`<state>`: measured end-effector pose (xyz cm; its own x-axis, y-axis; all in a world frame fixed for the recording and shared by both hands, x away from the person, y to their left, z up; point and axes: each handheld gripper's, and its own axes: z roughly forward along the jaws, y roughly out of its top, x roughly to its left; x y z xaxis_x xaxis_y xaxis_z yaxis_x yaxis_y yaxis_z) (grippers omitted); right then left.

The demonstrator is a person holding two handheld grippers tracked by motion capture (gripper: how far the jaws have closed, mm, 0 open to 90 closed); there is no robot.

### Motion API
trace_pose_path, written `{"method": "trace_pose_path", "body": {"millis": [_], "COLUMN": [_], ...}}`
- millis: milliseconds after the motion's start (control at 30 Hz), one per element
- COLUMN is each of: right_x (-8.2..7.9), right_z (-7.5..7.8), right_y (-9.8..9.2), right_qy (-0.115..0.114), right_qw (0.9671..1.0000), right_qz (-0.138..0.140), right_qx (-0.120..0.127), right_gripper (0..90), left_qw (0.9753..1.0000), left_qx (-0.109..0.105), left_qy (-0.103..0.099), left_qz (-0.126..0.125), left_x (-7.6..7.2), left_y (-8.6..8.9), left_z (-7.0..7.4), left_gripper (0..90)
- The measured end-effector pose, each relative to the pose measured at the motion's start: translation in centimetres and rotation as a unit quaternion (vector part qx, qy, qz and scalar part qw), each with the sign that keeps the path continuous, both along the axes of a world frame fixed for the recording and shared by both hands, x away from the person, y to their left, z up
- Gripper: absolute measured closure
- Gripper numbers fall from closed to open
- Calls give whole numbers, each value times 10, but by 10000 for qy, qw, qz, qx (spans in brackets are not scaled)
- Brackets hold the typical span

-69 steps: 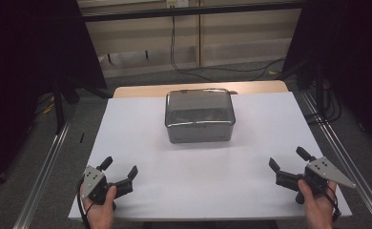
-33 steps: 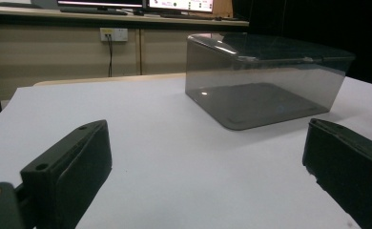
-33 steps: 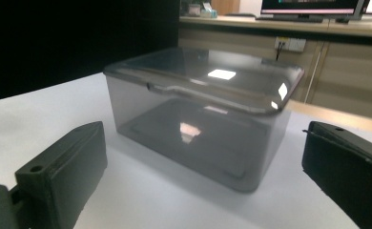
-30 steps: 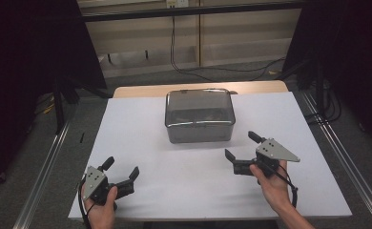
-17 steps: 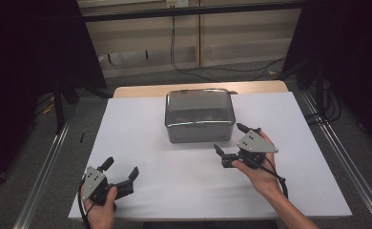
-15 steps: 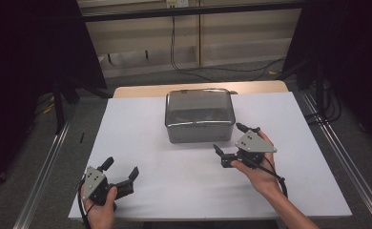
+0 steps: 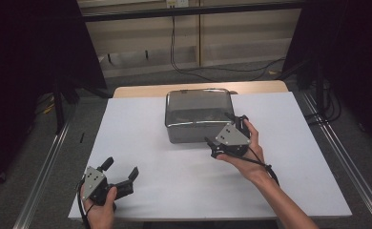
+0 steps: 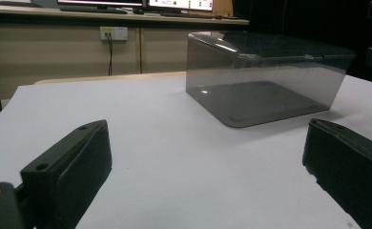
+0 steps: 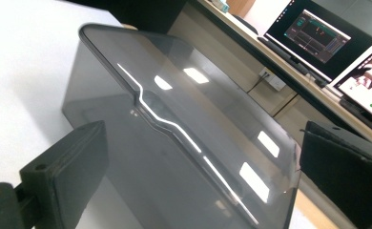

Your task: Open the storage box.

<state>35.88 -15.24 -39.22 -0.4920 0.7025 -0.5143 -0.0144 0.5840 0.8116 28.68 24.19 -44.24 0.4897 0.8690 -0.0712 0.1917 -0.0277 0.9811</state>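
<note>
A smoky see-through box (image 7: 197, 113) with a shut lid stands at the back middle of the white table (image 7: 146, 138). My right gripper (image 7: 221, 129) is at the box's front right corner, open, with one jaw before the front wall and one by the right side. In the right gripper view the box (image 9: 174, 138) is close between the open jaws of the right gripper (image 9: 198, 181), and its lid rim has a small raised tab. My left gripper (image 7: 122, 168) rests open near the front left edge, far from the box (image 8: 265, 76). Nothing lies in the left gripper (image 8: 203, 176).
Metal rails (image 7: 46, 167) run along both sides of the table. Beyond the far edge are a wooden strip (image 7: 141, 90), cables and a wall socket (image 8: 113, 33). Monitors (image 9: 317, 33) stand on a desk behind the box.
My right gripper has travelled from the table's front right edge leftward and forward up to the box's front right corner, staying open. The left gripper has stayed put.
</note>
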Motion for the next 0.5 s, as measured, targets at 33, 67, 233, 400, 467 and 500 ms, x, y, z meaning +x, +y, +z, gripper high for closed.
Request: {"method": "trace_pose_path", "body": {"millis": [33, 67, 233, 400, 467, 500], "right_x": [1, 3, 6, 11, 12, 13], "right_z": [0, -1, -6, -10, -11, -12], "right_y": [1, 3, 10, 20, 21, 22], "right_qy": [-41, -77, -254, -601, -627, -634], "right_qw": [10000, 9999, 9980, 9886, 9857, 9845], "right_qz": [18, 35, 128, 227, 281, 306], "right_qx": [-59, -131, -560, -1365, -1540, -1604], "right_gripper": [20, 19, 23, 133, 170, 187], "left_qw": [10000, 10000, 10000, 10000, 10000, 10000], "left_qx": [0, -1, 39, 37, 24, 22], "left_qy": [0, 5, 1, -7, -12, -10], "left_qz": [0, -1, -2, 5, 4, 4], "left_x": [0, 0, 0, 1, 1, 1], "left_y": [0, 0, 0, -1, -1, -1], "left_z": [0, 0, 0, 0, 0, 0], "left_gripper": [26, 26, 26, 26, 26, 26]}}
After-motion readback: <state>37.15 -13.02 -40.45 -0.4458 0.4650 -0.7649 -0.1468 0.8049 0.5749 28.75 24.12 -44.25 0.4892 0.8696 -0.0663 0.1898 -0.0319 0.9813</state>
